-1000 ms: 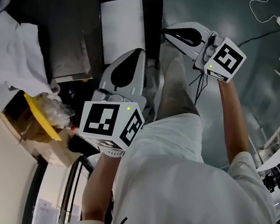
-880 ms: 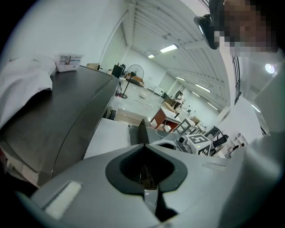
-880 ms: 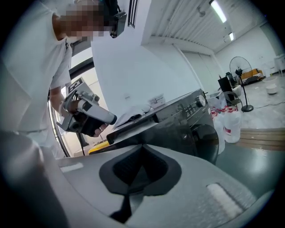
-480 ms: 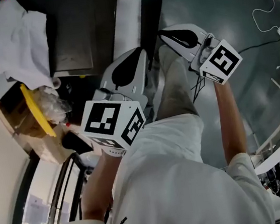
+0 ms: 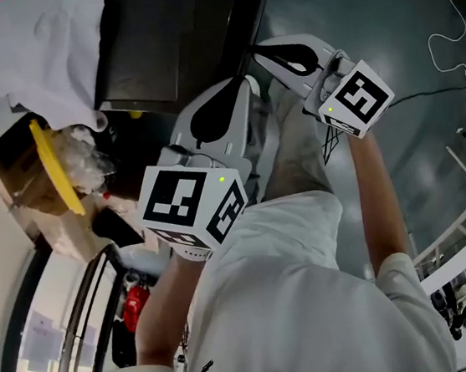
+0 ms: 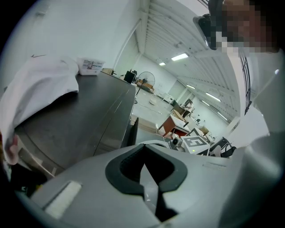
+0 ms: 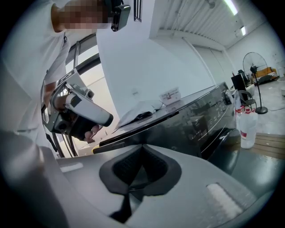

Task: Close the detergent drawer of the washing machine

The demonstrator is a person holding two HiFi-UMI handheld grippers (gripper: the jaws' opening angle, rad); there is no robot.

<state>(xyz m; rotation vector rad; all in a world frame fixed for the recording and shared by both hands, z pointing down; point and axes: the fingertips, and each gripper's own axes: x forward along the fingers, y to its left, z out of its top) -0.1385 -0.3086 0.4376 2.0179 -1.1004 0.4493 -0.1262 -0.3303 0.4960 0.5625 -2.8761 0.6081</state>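
Left gripper [image 6: 144, 167]: jaws together, nothing between them.
Right gripper [image 7: 141, 153]: jaws together too, empty, clear of the machine.
Washing machine [image 5: 174, 45]: ahead and left of both tools; its front panel [image 7: 209, 118] ran lengthwise across the right gripper view, rising rightward.
Detergent drawer: not made out; presumably on that panel, so the right gripper seemed better placed.
Writing: panel marks and a card [image 7: 170, 95] on top, too small to read.

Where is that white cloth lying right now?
The white cloth lies at the upper left of the head view, draped over the left edge of the dark washing machine top.
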